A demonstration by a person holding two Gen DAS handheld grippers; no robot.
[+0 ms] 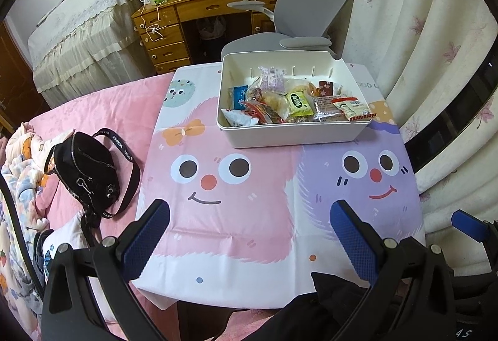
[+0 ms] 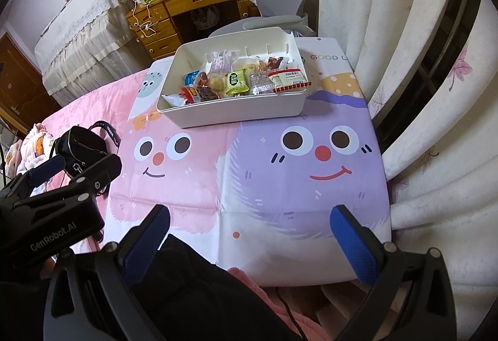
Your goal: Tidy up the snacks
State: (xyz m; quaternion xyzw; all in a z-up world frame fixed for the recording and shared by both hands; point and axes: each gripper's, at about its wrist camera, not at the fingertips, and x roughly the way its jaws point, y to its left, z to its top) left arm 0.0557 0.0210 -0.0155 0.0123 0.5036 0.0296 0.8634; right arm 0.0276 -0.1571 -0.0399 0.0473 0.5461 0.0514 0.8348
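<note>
The white rectangular plastic bin is sitting at the far end of the cartoon-face printed cloth, and every place below is being given relative to that bin; inside it the wrapped snacks are lying in 1 loose heap, among them a green packet near the middle and a red-edged white packet leaning against the right-hand corner; nothing is lying outside the bin on the cloth, so the gathering seems largely done, or sorting within the bin is yet to begin. The left gripper is hovering well short of the bin's near wall, its 2 blue-padded fingers spread wide and holding nothing; the right gripper is hanging likewise on the near side, spread apart and empty, probably kept back so both cameras are taking in the whole bin. A black zipped shoulder bag is resting left of the bin on the pink bedspread, apart from the cloth.
</note>
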